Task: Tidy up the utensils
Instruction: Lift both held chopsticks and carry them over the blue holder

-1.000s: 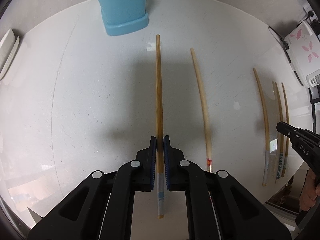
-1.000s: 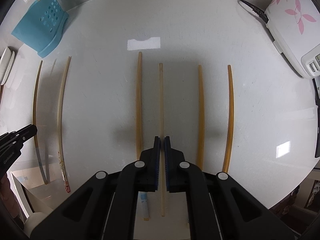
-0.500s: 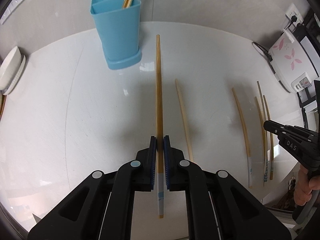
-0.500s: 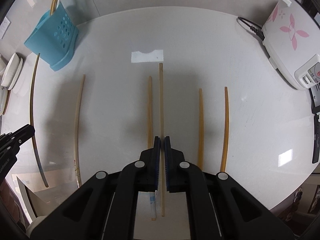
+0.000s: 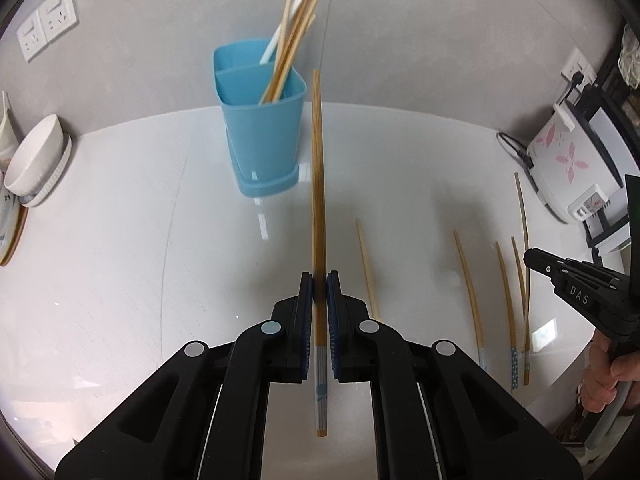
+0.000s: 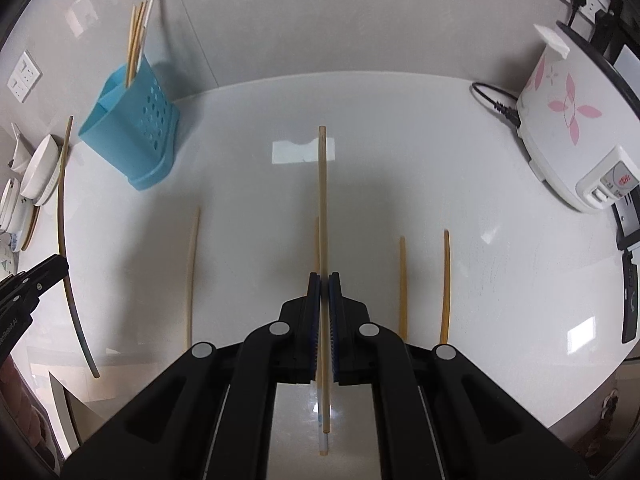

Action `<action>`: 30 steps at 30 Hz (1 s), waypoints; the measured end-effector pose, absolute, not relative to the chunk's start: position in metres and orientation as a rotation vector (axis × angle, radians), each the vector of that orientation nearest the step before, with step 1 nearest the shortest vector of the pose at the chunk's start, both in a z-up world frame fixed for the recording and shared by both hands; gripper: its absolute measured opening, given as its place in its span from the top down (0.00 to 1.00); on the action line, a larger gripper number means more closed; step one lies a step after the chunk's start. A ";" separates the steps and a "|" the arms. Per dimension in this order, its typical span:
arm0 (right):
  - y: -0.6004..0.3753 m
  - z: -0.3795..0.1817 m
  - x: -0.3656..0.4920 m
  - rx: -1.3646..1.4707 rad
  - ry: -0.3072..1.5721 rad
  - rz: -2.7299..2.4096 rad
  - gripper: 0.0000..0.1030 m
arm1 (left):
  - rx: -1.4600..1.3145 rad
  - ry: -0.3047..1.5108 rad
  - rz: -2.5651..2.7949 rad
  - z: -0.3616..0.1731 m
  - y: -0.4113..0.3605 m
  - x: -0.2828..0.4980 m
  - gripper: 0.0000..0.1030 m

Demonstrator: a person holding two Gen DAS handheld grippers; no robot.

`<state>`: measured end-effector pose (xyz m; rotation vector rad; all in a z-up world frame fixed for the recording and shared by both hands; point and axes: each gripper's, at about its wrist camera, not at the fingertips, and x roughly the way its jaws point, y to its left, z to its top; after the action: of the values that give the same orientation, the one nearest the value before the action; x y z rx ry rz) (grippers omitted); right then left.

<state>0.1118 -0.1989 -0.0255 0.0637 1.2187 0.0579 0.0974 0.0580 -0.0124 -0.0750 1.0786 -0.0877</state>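
Observation:
My left gripper (image 5: 319, 280) is shut on a brown chopstick (image 5: 318, 168) and holds it above the white table, its tip next to the blue utensil holder (image 5: 260, 140), which holds several chopsticks. My right gripper (image 6: 324, 282) is shut on a pale chopstick (image 6: 323, 200), also lifted above the table. Several more chopsticks lie on the table, such as one (image 5: 367, 264) right of my left gripper and one (image 6: 192, 268) left of my right gripper. The right gripper also shows at the right edge of the left wrist view (image 5: 576, 288).
A white rice cooker with pink flowers (image 6: 568, 120) stands at the back right with its cord. Stacked white bowls (image 5: 36, 160) sit at the far left. Wall sockets (image 5: 48, 20) are on the back wall. The table's (image 6: 500, 360) front edge is close below.
Both grippers have risen from the table, each lifting its chopstick. The views tilted up, so the blue holder and the back wall came into sight.

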 end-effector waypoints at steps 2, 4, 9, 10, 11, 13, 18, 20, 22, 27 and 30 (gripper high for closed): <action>-0.195 -0.019 0.116 0.061 1.198 0.071 0.97 | -0.079 1.057 -0.079 -0.008 0.055 0.103 0.93; -0.192 -0.013 0.121 0.060 1.181 0.082 0.97 | -0.086 1.039 -0.069 -0.002 0.059 0.107 0.93; -0.175 0.006 0.131 0.054 1.131 0.115 0.97 | -0.096 0.996 -0.052 0.009 0.065 0.116 0.93; -0.170 0.010 0.133 0.052 1.120 0.124 0.97 | -0.098 0.988 -0.049 0.012 0.067 0.118 0.93; -0.167 0.012 0.135 0.049 1.112 0.131 0.97 | -0.103 0.979 -0.047 0.015 0.071 0.119 0.93; -0.161 0.017 0.140 0.046 1.097 0.144 0.97 | -0.107 0.957 -0.044 0.021 0.077 0.123 0.93; -0.142 0.033 0.152 0.046 1.051 0.175 0.97 | -0.115 0.913 -0.036 0.033 0.083 0.133 0.93; -0.135 0.039 0.156 0.044 1.033 0.184 0.97 | -0.121 0.892 -0.033 0.038 0.086 0.137 0.93; -0.129 0.044 0.160 0.046 1.020 0.189 0.97 | -0.127 0.871 -0.033 0.043 0.090 0.141 0.93; -0.116 0.058 0.173 0.059 0.973 0.209 0.97 | -0.135 0.802 -0.042 0.057 0.093 0.154 0.93; -0.109 0.065 0.181 0.070 0.944 0.221 0.97 | -0.141 0.749 -0.055 0.066 0.097 0.162 0.93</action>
<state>0.1805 -0.1086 0.0652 0.0703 0.9444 0.2210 0.1618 0.0974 0.0664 -0.1406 0.7495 -0.0550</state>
